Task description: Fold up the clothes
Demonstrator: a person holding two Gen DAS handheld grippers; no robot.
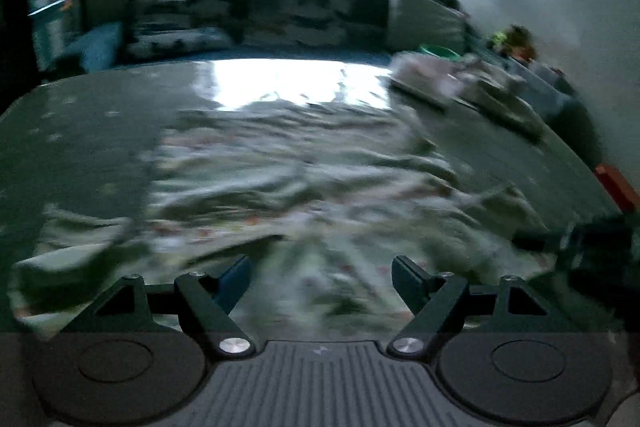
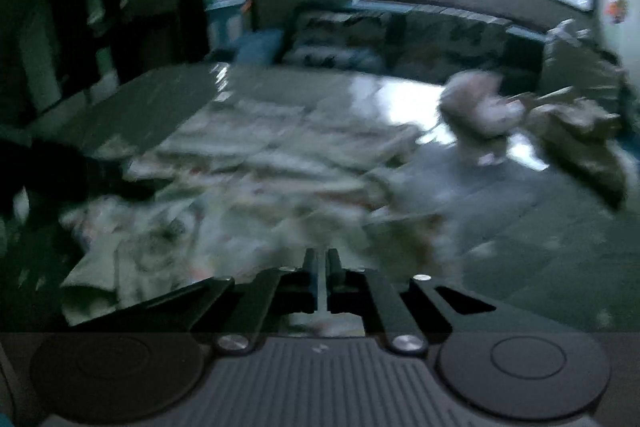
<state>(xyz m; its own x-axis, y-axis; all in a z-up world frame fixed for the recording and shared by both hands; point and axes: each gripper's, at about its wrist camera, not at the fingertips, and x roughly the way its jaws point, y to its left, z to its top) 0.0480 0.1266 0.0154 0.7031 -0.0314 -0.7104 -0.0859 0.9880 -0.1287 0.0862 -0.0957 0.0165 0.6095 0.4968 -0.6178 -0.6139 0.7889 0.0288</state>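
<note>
A pale garment with a small coloured print (image 1: pixel 280 179) lies rumpled across the dark table (image 1: pixel 80 131); both views are blurred. My left gripper (image 1: pixel 322 273) hangs just above the garment's near part, jaws wide open with nothing between them. In the right wrist view the same garment (image 2: pixel 248 187) spreads ahead and to the left. My right gripper (image 2: pixel 320 263) is shut at its near edge, and a thin pale strip of cloth shows between the pads. The dark shape at the far right of the left wrist view is the right gripper (image 1: pixel 592 247). The left gripper (image 2: pixel 60 171) shows dark at the left of the right wrist view.
Piles of folded clothes (image 1: pixel 424 79) (image 2: pixel 480 111) sit at the table's far right, with another heap (image 2: pixel 580 135) beside them. A sofa with patterned cushions (image 1: pixel 288 15) runs behind the table under a bright window. A red object (image 1: pixel 616 183) lies at the right edge.
</note>
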